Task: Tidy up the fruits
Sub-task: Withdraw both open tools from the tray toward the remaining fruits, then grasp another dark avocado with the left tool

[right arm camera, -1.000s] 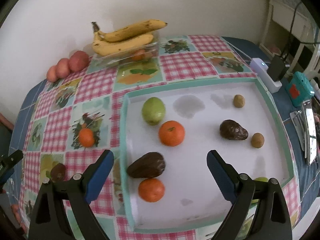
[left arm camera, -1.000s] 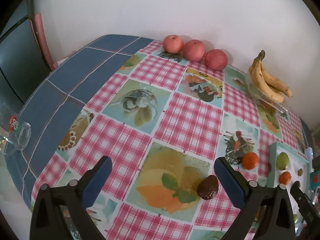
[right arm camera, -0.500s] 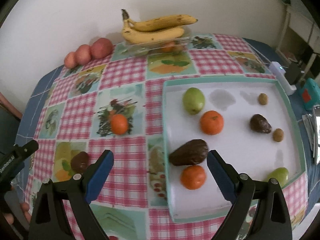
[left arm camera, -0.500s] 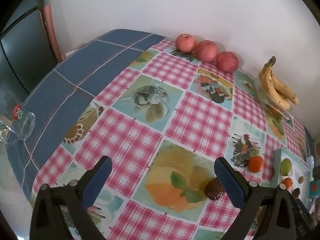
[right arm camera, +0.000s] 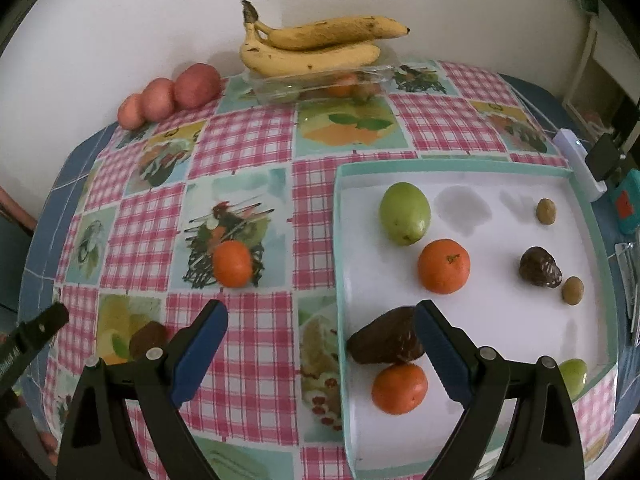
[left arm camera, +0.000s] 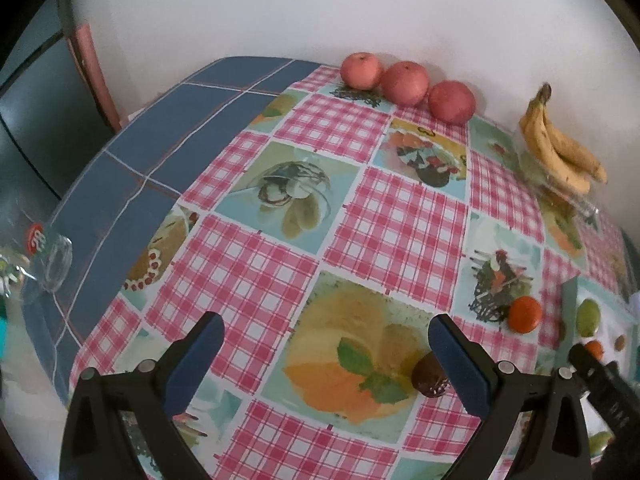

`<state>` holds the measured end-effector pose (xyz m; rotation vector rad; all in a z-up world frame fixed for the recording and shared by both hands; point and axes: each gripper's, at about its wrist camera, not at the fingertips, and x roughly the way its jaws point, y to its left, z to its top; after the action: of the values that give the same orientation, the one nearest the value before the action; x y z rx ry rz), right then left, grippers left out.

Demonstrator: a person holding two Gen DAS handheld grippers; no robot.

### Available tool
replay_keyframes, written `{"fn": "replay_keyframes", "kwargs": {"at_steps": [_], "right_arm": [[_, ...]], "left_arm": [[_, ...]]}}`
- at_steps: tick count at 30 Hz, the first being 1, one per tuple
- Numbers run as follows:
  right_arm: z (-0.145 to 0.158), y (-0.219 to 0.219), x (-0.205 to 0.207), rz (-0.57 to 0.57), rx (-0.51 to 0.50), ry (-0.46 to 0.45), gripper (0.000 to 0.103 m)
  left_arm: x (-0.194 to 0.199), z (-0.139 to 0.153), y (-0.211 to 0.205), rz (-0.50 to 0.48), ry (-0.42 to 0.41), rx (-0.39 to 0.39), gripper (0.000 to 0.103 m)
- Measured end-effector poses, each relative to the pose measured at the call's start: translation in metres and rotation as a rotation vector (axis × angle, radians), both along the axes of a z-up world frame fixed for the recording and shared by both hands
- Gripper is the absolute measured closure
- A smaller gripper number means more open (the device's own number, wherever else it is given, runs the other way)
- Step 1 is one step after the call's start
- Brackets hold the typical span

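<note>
My left gripper [left arm camera: 326, 344] is open and empty above the checked tablecloth. A dark brown avocado [left arm camera: 429, 376] lies just inside its right finger. An orange [left arm camera: 525, 314] sits further right. My right gripper [right arm camera: 320, 334] is open and empty over the left rim of a white tray [right arm camera: 516, 332]. The tray holds a green fruit [right arm camera: 404, 213], two oranges [right arm camera: 443, 266], two dark avocados [right arm camera: 386, 343] and small brown fruits [right arm camera: 545, 211]. On the cloth to the left lie an orange [right arm camera: 233, 263] and the avocado [right arm camera: 147, 338].
Three red apples [left arm camera: 404, 82] line the wall. Bananas [right arm camera: 312, 46] rest on a clear plastic box [right arm camera: 320, 84] at the back. A glass [left arm camera: 50, 258] stands at the left edge. A white power strip [right arm camera: 582, 164] and teal items lie right of the tray.
The right gripper has shifted left, from over the tray to its left rim. The left gripper has drifted left and back, so the avocado now sits by its right finger.
</note>
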<state>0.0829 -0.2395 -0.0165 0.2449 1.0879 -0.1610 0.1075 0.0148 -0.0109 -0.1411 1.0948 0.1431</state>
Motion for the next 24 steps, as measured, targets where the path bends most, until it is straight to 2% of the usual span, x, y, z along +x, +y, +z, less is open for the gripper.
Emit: {"fn": "replay_keyframes", "kwargs": {"at_steps": [3, 8, 14, 18, 24], "right_arm": [[0.001, -0.002, 0.005, 0.002, -0.029, 0.008, 0.009], [0.008, -0.003, 0.009, 0.019, -0.064, 0.004, 0.009], [0.017, -0.004, 0.016, 0.054, -0.063, -0.011, 0.009], [0.016, -0.010, 0.019, 0.026, -0.063, -0.002, 0.009], [0.017, -0.021, 0.013, -0.001, -0.065, -0.003, 0.009]], "left_arm": [[0.001, -0.005, -0.004, -0.003, 0.018, -0.004, 0.000], [0.003, -0.019, -0.005, -0.001, 0.075, -0.092, 0.000], [0.008, -0.025, -0.012, -0.020, 0.101, -0.097, 0.000], [0.010, -0.031, -0.021, -0.048, 0.130, -0.113, 0.000], [0.011, -0.048, -0.046, -0.139, 0.190, -0.061, 0.000]]}}
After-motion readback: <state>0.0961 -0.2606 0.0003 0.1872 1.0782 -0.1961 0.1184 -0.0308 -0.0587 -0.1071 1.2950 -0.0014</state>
